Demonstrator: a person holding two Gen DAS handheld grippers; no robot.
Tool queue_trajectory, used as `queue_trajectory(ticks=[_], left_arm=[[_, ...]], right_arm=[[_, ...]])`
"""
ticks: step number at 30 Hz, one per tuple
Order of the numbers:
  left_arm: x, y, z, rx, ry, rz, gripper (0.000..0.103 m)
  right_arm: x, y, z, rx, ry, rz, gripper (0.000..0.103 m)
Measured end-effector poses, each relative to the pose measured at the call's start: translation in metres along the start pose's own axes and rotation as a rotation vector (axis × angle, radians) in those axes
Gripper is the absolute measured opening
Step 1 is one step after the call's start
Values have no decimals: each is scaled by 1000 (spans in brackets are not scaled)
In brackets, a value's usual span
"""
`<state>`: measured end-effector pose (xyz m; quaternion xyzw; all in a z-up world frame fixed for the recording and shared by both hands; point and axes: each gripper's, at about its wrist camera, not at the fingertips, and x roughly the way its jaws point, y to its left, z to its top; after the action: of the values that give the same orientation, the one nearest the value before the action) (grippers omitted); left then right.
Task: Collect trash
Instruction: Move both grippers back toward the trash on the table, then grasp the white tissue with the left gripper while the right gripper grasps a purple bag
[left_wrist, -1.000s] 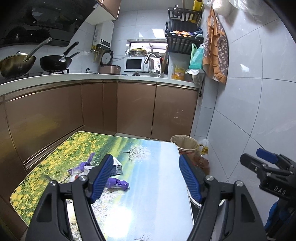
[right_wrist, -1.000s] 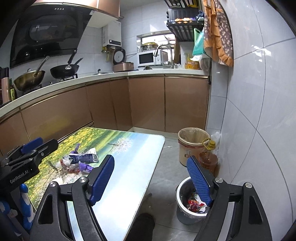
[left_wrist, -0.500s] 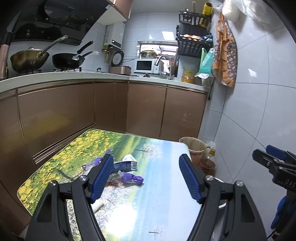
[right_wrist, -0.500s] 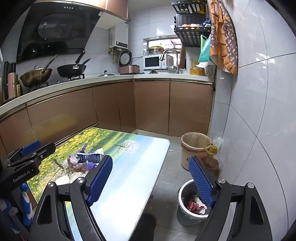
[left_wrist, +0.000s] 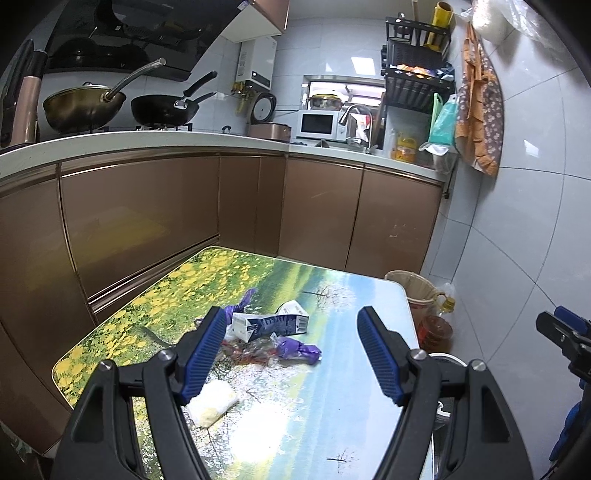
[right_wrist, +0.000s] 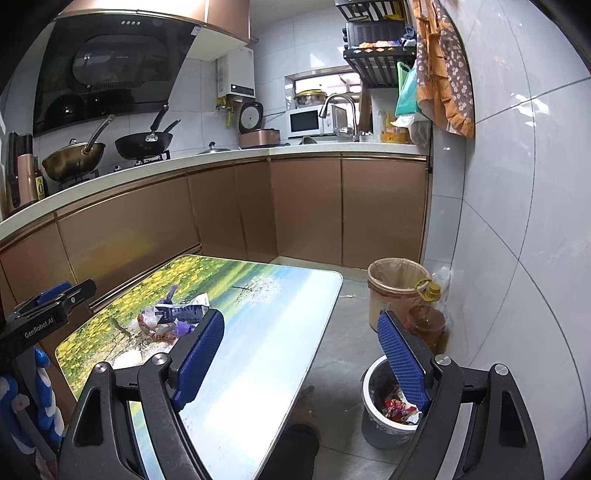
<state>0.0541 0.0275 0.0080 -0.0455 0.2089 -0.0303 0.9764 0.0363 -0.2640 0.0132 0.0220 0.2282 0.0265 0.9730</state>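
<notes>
A pile of trash lies on the picture-printed table: a flattened blue-and-white carton, purple wrappers, clear and red plastic and a white crumpled wad. The pile also shows in the right wrist view. My left gripper is open and empty, raised above the table just short of the pile. My right gripper is open and empty, off the table's right edge, above a grey trash bin holding wrappers on the floor.
A tan lined bin and an oil bottle stand by the tiled wall. Brown cabinets run behind and left of the table. Pans sit on the stove. A dark shoe is beside the table.
Both grippers have risen and pulled back a little, so more of the table and the white wad now show. Jaws stay open; the trash has not moved.
</notes>
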Motion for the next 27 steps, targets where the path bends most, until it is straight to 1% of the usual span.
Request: queue_trajectory(ticks=[9,15,21,25,27], left_arm=[[3,1,-4,8,22,24,72],[6,11,-6,4,45,46,72],[10,35,-8,15,71,84,72],[20,58,-18,20,120,102,72],[29,72,-27,23,159,108,72]], right_arm=[[5,-8,-7,24,14,20,84],[12,-6,-11,26,26,35,84],[23,-4,-9,20,39,51,84],[38,4,-11,4,73,76,84],[50,13,-14,-11,98,98,83]])
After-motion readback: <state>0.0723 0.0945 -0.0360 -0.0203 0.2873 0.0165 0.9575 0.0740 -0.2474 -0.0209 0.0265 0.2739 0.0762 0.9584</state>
